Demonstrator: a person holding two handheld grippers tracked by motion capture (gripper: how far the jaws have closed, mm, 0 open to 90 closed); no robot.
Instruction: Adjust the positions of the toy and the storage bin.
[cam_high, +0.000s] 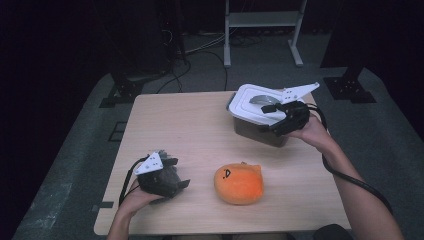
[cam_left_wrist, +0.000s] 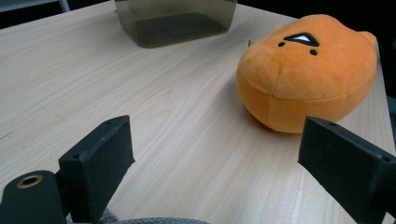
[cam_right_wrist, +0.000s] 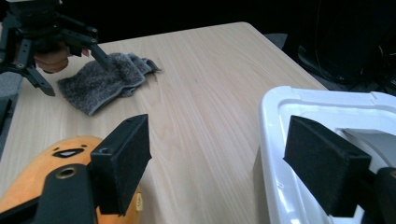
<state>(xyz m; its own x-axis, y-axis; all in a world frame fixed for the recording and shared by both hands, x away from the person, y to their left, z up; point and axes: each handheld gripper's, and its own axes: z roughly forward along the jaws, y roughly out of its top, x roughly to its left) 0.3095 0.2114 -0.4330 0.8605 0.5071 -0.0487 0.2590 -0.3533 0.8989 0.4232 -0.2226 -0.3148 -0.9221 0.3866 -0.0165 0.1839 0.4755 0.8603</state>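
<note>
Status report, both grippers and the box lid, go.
Left gripper open over grey cloth, nothing gripped. Right gripper open at white lid of the box. Orange plush mid-table, clear of both.

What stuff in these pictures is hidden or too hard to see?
- Inside of the dark plastic box: the high view has its white lid on top, and the left gripper view cuts the box off at the top edge.
- The grey fuzzy cloth: in the high view the left gripper covers most of it.
- Far side of the round orange plush toy: hidden by its own body in the left gripper view.
</note>
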